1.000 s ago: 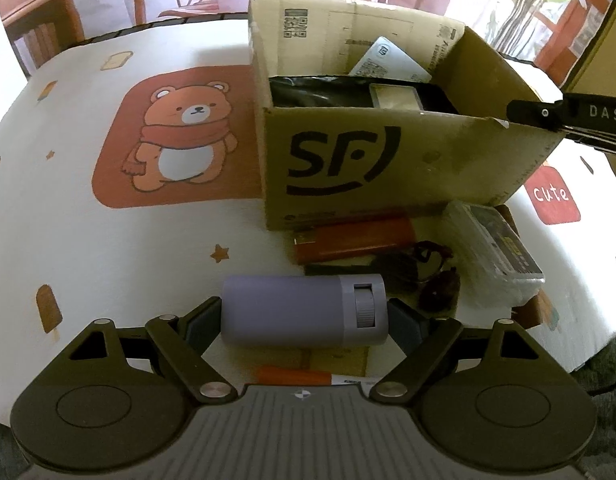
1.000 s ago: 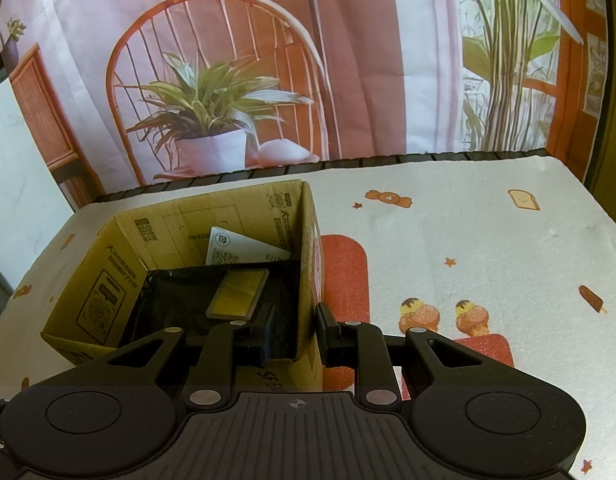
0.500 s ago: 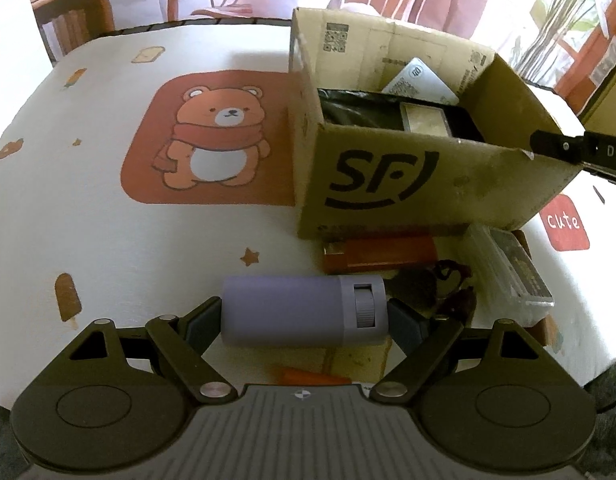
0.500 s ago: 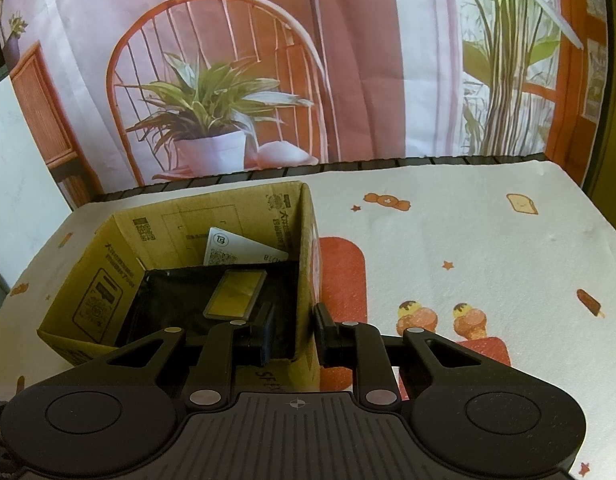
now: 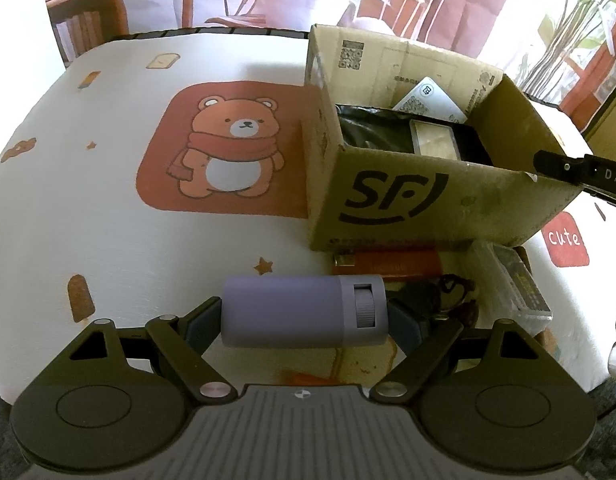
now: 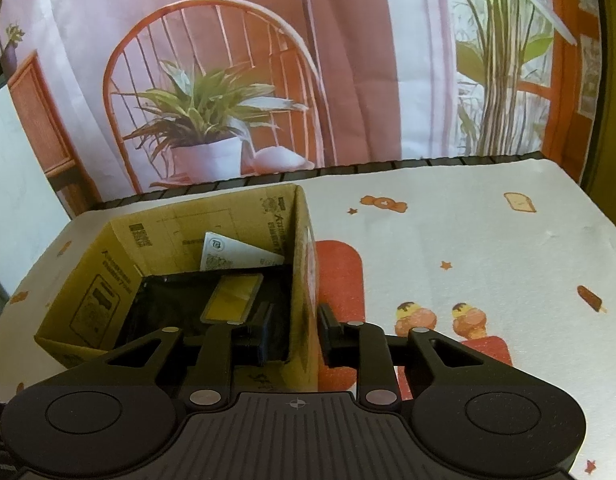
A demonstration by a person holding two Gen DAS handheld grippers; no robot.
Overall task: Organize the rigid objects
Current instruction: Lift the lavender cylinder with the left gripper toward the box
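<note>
White cloth with cartoon prints covers the surface point(image 5: 108, 220); a brown bear print point(image 5: 232, 152) lies at 10 o'clock in the left wrist view, ice-cream prints point(image 6: 444, 318) at 3 o'clock in the right wrist view. Backdrop: printed curtain scene with a potted plant point(image 6: 200, 132) at 11 o'clock.

Item 1. Left gripper point(image 5: 304, 322): fingers point(image 5: 202, 322) spread wide and clamped on the two ends of a lavender cylinder point(image 5: 304, 310), which lies crosswise between them, lifted clear of the cloth; its ridged ring sits toward the right end.

Item 2. Cardboard box point(image 5: 436, 196), open-topped, marked "SF" on its near wall, at 2 o'clock in the left wrist view. Contents: black liner point(image 6: 168, 300), a flat yellowish case point(image 6: 233, 296) lying on it, a white card point(image 6: 236, 254) leaning against the far wall.

Item 3. Right gripper point(image 6: 304, 330): fingers narrowly apart, one inside and one outside the right wall of the box, the wall standing between them. The outer finger stands clear of the cardboard; the inner side is too dark to judge contact. The jaws have just been opening slightly.

Item 4. Loose objects on the cloth just before the near wall of the box, left wrist view, 3 to 4 o'clock: an orange-red flat bar point(image 5: 388, 266) touching the foot of the box; a dark tangled item point(image 5: 440, 300) beside it, kind unclear; a clear plastic case point(image 5: 512, 284) to the right; an orange sliver point(image 5: 308, 379) at 6 o'clock, mostly hidden.
</note>
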